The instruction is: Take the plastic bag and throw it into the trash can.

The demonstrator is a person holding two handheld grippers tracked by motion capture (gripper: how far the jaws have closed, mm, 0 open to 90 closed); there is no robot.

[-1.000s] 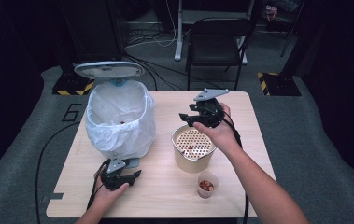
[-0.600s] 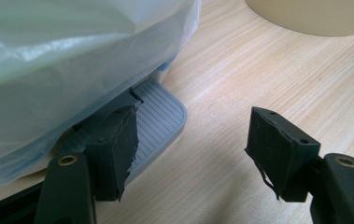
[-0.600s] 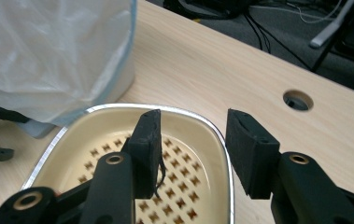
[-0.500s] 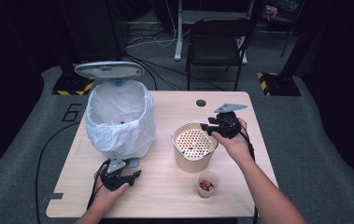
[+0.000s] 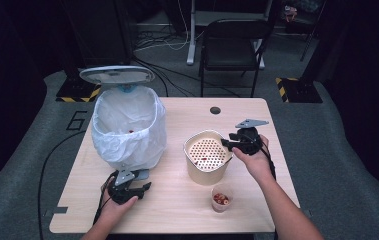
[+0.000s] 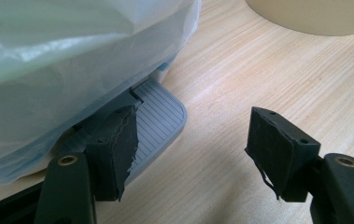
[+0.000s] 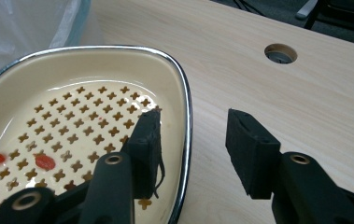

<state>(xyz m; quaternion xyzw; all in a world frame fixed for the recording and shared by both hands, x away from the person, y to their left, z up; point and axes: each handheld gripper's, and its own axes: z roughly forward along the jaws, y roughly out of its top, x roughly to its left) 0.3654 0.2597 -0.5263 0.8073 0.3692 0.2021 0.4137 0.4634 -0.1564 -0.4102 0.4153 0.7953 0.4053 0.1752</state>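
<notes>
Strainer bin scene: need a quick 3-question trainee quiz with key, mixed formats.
1. True or false: the right gripper has one pad inside the cream strainer bin and one outside its rim.
2. Multiple choice: the left gripper rests on the table beside A) the trash can's foot pedal, B) the small cup, C) the round cable hole.
3. Short answer: what lies on the perforated insert inside the strainer bin?

Key:
1. True. The jaws straddle the right-hand rim; they have just been closing, and the pads do not yet press on the wall.
2. A. Its jaws stand open around nothing.
3. A few small red pieces.
</notes>
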